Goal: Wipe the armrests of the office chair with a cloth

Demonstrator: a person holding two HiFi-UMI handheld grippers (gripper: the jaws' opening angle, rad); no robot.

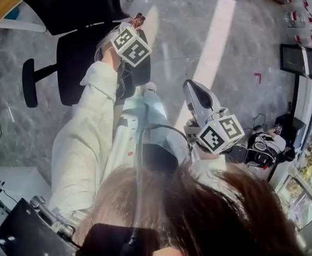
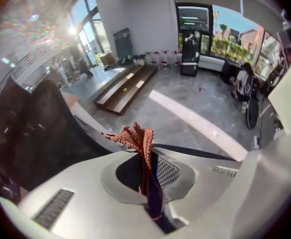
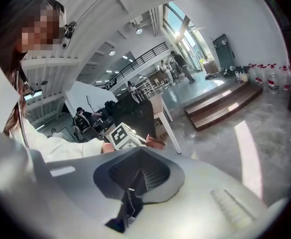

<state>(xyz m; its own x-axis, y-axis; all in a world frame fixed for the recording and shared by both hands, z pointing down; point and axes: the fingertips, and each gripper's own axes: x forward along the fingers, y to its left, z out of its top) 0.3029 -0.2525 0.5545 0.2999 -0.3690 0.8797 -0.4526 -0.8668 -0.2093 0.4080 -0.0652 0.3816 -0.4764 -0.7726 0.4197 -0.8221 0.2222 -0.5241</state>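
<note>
Your left gripper (image 1: 135, 26) squeezes the red cloth (image 2: 138, 139) right above the office chair's (image 1: 76, 63) near armrest (image 1: 142, 71), while your right gripper (image 1: 192, 88), closed on nothing, is farther away.

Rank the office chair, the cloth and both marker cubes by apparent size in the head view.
Largest by far: office chair.
Next: right marker cube and left marker cube, much alike; the right looks slightly bigger but sits nearer the camera.
Smallest: cloth, only a tuft showing.
</note>
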